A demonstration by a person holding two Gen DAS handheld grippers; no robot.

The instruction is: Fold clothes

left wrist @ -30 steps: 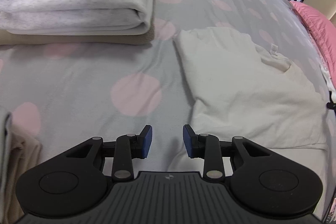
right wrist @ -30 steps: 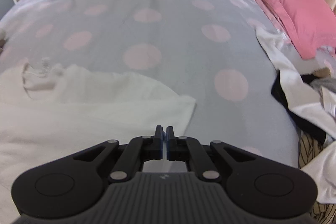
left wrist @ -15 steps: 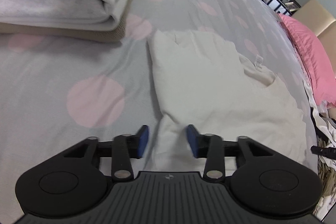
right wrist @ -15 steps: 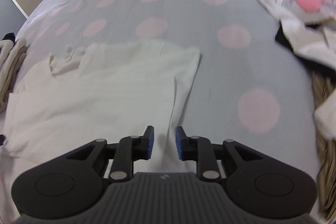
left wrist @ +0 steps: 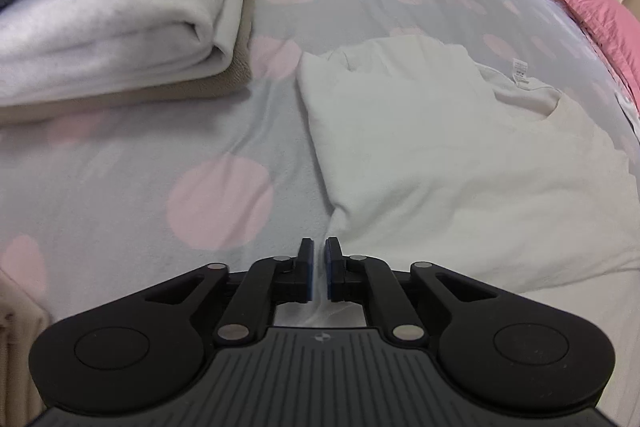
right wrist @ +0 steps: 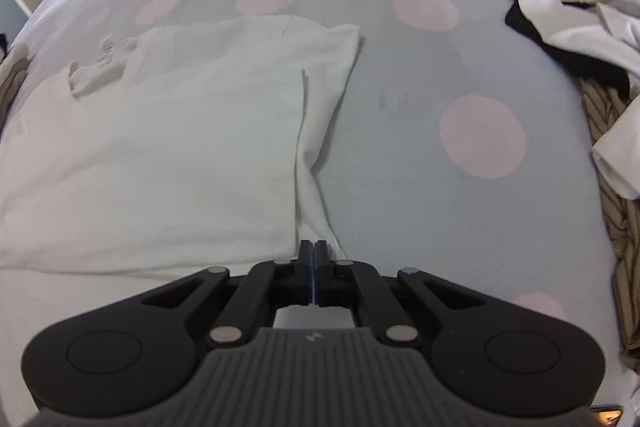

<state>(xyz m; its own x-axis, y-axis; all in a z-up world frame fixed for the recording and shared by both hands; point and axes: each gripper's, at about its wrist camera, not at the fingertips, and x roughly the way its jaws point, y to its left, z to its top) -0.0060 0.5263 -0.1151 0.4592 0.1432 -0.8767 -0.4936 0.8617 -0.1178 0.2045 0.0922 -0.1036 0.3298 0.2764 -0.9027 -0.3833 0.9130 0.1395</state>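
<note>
Garment: I see the cream shirt (left wrist: 440,147) lying flat on the bed (left wrist: 120,187), sleeves folded in, its neck label away from me; the right wrist view shows it too (right wrist: 160,147).
Left side: the left gripper (left wrist: 318,267) sits at the shirt's near left corner, where the cloth runs down between its jaws.
Left jaws: they have just been closing and now pinch that thin edge of cloth, only a sliver of gap left.
Right side: the right gripper (right wrist: 313,267) is at the near right corner, on the folded side seam.
Right jaws: just closed too, blue pads pressed together on the hem.
Nearby: a stack of folded clothes (left wrist: 120,27) lies beyond to the left, apart from the shirt; a pink pillow (left wrist: 600,7) and loose laundry (right wrist: 580,39) lie to the right.
</note>
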